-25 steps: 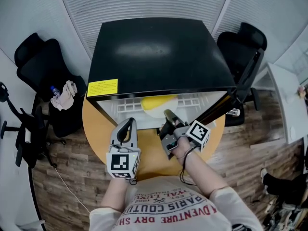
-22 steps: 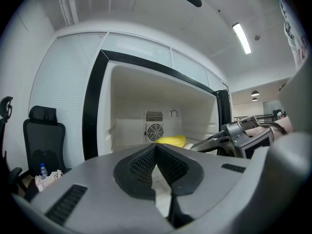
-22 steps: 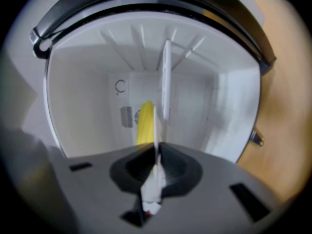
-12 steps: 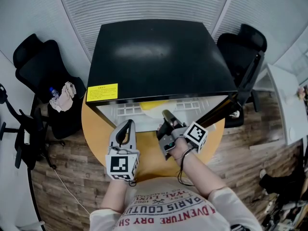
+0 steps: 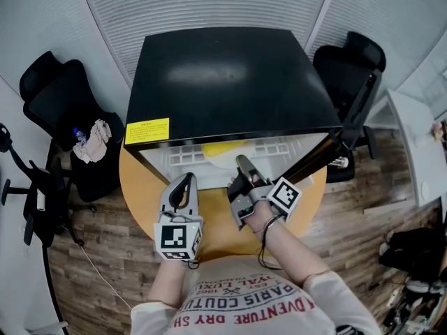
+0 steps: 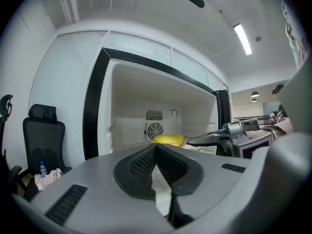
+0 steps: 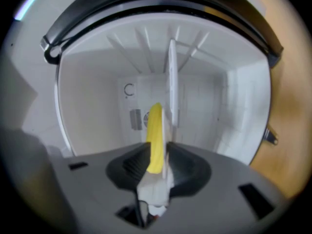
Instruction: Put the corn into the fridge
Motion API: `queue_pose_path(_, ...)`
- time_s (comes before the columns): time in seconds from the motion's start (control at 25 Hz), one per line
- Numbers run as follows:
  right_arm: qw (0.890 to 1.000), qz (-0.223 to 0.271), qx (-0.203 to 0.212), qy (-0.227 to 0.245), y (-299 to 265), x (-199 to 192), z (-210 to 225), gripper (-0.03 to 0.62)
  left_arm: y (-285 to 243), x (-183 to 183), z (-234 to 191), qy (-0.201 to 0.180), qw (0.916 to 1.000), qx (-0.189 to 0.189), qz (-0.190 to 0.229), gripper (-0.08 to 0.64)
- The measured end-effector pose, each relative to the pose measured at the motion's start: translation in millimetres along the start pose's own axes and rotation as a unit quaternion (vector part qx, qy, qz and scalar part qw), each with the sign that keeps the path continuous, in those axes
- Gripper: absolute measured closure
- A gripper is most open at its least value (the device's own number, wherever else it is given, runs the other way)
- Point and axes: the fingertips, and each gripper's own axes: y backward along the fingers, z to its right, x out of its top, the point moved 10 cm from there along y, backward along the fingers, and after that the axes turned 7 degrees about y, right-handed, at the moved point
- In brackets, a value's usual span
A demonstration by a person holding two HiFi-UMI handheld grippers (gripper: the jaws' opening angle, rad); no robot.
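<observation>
Corn (image 5: 222, 151): it is lying just inside the open fridge (image 5: 223, 75), its long axis running across the opening and its near end pointing at your right gripper (image 5: 242, 165).
Right gripper: your jaws are pinching that near end.
Left gripper (image 5: 186, 181): you are holding it outside, with the jaws pressed together on nothing.

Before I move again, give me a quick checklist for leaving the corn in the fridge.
1. Fridge door open: ok.
2. Corn lying inside the fridge: ok.
3. Right gripper let go of the corn: cannot tell; yellow shows in line with its jaws.
4. Left gripper jaws together and empty: ok.
5. Left gripper outside the fridge opening: ok.
</observation>
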Motion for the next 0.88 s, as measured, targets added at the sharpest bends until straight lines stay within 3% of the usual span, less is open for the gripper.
queue_pose_path(0.2,1.0,-0.011,0.017,-0.002,20.1,-7.0,0.3,0.471,6.1,0.7,7.2,-0.001,1.0,-0.001,0.0,0.531)
queue_pose_path(0.36,1.0,-0.002,0.027,-0.012,44.5,-14.3,4.9,0.536,13.1,-4.1,18.7,-0.015,0.9999,-0.004,0.003,0.531)
queue_pose_path(0.48,0.999,-0.014,0.034,0.013,58.2,-19.6,2.5,0.558,19.9,-6.9,30.8,-0.015,0.9999,-0.009,0.001,0.531)
queue_pose_path(0.6,0.995,-0.02,0.053,0.085,69.7,-20.0,-8.0,0.565,26.3,-9.9,39.4,-0.016,0.9998,-0.014,-0.001,0.531)
queue_pose_path(0.72,0.982,-0.016,0.073,0.174,81.2,-16.3,-21.8,0.565,33.3,-11.2,46.9,-0.016,0.9998,-0.014,-0.001,0.531)
queue_pose_path(0.8,0.966,-0.017,0.084,0.245,88.9,-12.6,-30.6,0.565,38.8,-10.6,52.3,-0.011,0.9998,-0.015,0.003,0.531)
queue_pose_path(0.88,0.939,-0.02,0.078,0.335,97.4,-8.8,-39.5,0.565,44.8,-9.8,58.2,0.0,0.9999,-0.015,0.005,0.531)
